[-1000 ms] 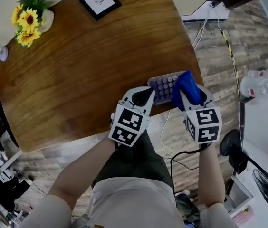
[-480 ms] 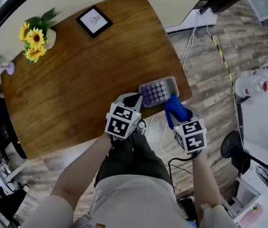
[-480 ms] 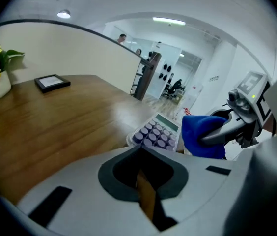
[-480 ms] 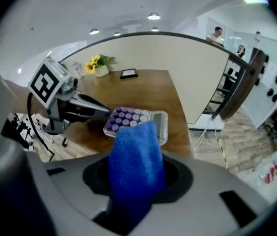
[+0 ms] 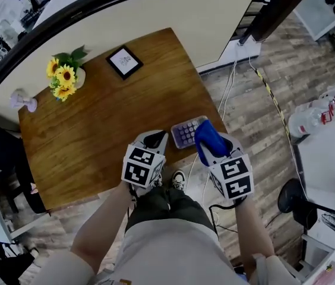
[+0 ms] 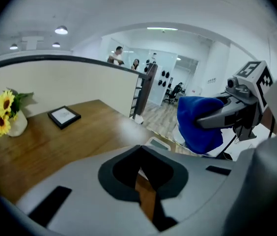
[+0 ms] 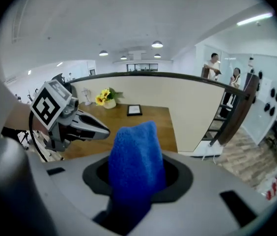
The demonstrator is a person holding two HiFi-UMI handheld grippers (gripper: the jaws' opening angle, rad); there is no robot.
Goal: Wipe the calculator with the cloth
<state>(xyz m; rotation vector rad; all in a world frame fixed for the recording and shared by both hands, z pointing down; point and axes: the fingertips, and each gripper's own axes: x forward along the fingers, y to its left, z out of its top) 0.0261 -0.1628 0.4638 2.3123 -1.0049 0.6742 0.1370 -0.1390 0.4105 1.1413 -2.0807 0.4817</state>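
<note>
Head view: calculator [image 5: 186,133] flat at near edge of wooden table [image 5: 96,123], keys up. Blue cloth [image 5: 205,136] over its right end (contact unclear), pinched upright in right gripper [image 5: 210,150]. Left gripper [image 5: 155,138] just beside calculator's left end, jaws closed together, nothing between. Far back: sunflower vase [image 5: 65,78], picture frame [image 5: 125,62].

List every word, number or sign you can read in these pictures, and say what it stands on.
No text here can be read.
Keys on the calculator: too small to read.
Print in the picture frame: too small to read.
Faces of the marker cubes: black-and-white square patterns, no letters or digits.
</note>
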